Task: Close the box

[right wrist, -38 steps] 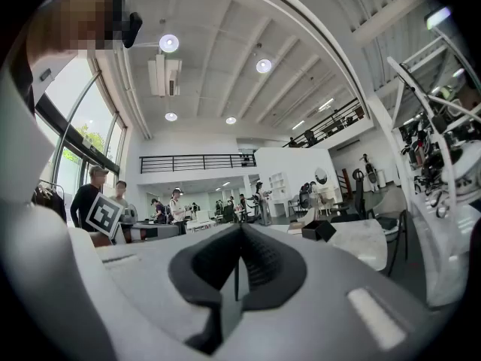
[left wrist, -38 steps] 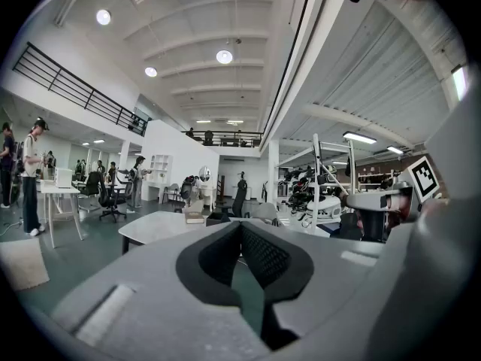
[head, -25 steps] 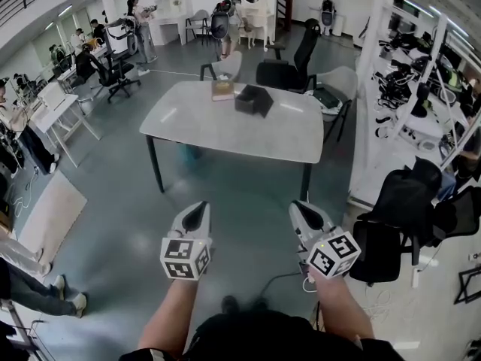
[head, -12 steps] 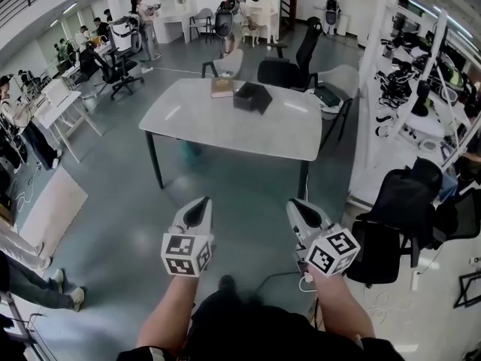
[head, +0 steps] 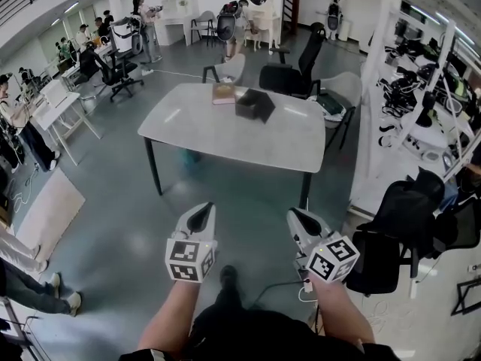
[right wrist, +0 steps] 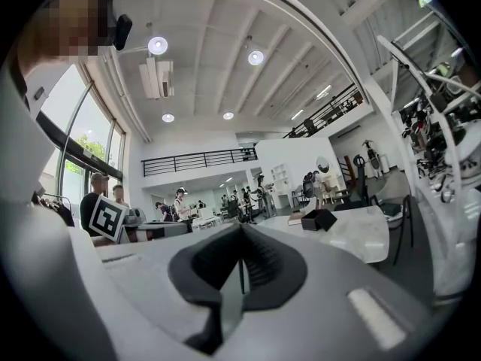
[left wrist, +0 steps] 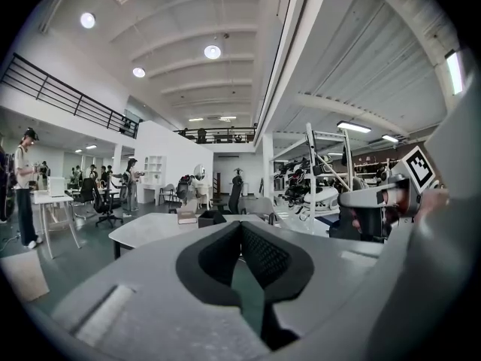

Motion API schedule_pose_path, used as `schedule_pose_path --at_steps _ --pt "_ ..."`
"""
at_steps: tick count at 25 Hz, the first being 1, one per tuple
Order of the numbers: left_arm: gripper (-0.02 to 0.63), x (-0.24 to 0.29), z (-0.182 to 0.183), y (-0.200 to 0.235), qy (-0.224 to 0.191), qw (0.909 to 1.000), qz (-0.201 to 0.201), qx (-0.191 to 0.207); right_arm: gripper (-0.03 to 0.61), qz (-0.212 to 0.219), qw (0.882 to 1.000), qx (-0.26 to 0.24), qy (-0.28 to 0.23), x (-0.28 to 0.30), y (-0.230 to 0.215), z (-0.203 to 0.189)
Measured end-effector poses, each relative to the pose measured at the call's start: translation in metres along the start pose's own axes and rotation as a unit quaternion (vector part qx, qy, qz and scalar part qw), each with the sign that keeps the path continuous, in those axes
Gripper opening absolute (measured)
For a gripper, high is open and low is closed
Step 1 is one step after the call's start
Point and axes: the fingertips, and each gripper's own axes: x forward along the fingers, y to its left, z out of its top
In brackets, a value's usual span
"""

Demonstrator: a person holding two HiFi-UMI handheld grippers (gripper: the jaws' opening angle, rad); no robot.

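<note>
They've stepped closer to the far table (head: 225,134), left gripper (head: 204,210) and right gripper (head: 294,215) both closed, empty, black box (head: 255,104) still unreached.

Small black box (head: 255,104) — lid open — on the pale table (head: 218,130).

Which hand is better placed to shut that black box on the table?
Right, barely: left gripper and right gripper are both shut, empty, far short of the table; the box sits nearer the right one.
</note>
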Motion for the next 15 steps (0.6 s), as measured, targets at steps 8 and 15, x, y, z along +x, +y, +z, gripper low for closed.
schedule_pose_path --at_steps 8,15 --pt "0.011 0.072 -0.006 0.073 0.012 0.9998 -0.012 -0.012 0.001 -0.012 1.0 0.002 0.02 0.098 -0.026 -0.006" --pt "0.011 0.152 0.001 0.148 0.014 0.9992 -0.032 -0.02 0.002 -0.032 0.999 -0.002 0.037 0.201 -0.052 -0.001"
